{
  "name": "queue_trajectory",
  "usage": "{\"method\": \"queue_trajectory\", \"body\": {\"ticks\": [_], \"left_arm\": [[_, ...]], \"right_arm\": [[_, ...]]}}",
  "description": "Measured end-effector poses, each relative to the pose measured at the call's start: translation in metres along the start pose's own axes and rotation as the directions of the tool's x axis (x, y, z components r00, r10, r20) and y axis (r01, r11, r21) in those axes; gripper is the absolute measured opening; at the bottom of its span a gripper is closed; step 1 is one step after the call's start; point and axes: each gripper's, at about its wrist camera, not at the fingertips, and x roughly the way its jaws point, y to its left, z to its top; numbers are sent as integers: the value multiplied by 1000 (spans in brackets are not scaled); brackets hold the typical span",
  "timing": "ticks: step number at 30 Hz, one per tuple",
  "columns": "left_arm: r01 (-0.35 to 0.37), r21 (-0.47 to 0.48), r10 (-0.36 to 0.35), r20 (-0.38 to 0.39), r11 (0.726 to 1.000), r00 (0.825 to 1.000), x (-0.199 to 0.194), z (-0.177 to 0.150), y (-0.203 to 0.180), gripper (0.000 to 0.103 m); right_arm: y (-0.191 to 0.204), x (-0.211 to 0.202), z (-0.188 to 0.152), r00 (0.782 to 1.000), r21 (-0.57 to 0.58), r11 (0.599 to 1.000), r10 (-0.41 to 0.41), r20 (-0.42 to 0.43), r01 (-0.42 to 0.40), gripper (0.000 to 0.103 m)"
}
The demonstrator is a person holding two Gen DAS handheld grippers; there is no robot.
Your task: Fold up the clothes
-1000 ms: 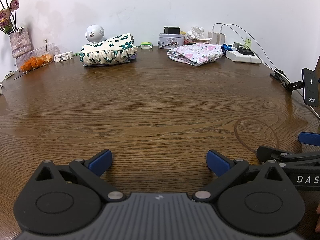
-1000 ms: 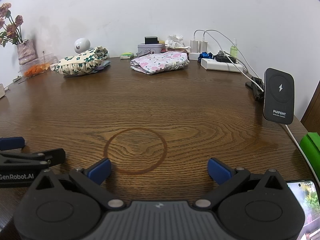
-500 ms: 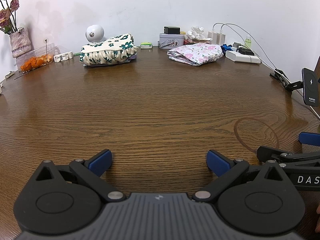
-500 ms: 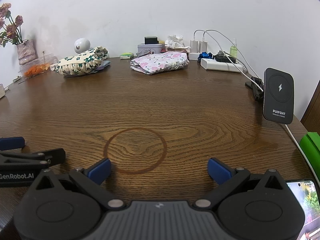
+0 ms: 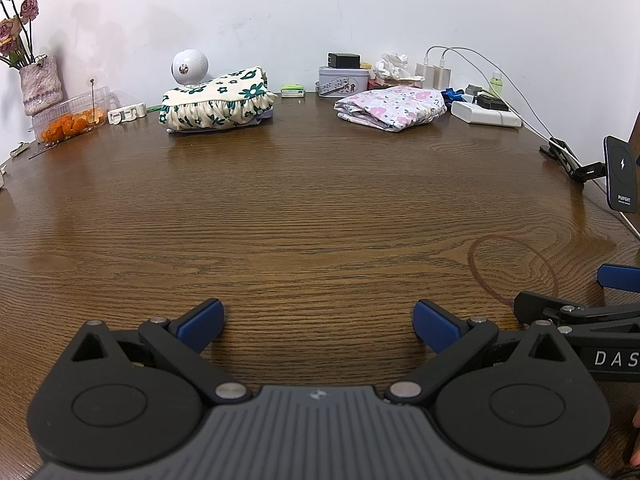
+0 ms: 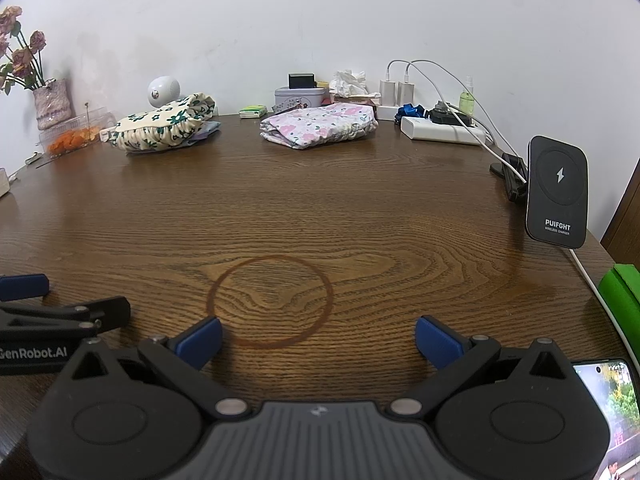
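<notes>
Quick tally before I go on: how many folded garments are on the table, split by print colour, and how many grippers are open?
Green-flowered garment: 1
Pink-flowered garment: 1
Garments total: 2
Open grippers: 2, left gripper and right gripper, both empty, jaws apart over the bare table.

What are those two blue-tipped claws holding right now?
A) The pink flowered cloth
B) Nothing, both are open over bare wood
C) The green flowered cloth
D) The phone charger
B: the left gripper and right gripper gape open over the table, while the green-flowered cloth and pink-flowered cloth lie far off by the wall.
</notes>
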Motion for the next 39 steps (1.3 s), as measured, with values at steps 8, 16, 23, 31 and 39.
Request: {"method": "queue_trajectory", "body": {"ticks": [8,16,23,31,39], "left_arm": [[1,0,-1,0,1000,1000,0,0,0,103],[2,0,-2,-1,1000,1000,0,0,0,103],[3,1,-3,-1,1000,1000,0,0,0,103],[8,2,-8,-7,1000,1000,2,1,0,103],[18,11,-18,-39,1000,999,4,8,4,103]], "right_arm": [[0,0,0,1000,1,1000,-4,0,4,103],[1,0,-1,1000,1,1000,-5,-1,5,103],[1,0,-1,1000,-1,1000,-6,-2,6,103],[0,0,0,1000,-5,1000,0,-4,0,103],[1,3,5,1000,-10,1000,8,-24,-8,103]]}}
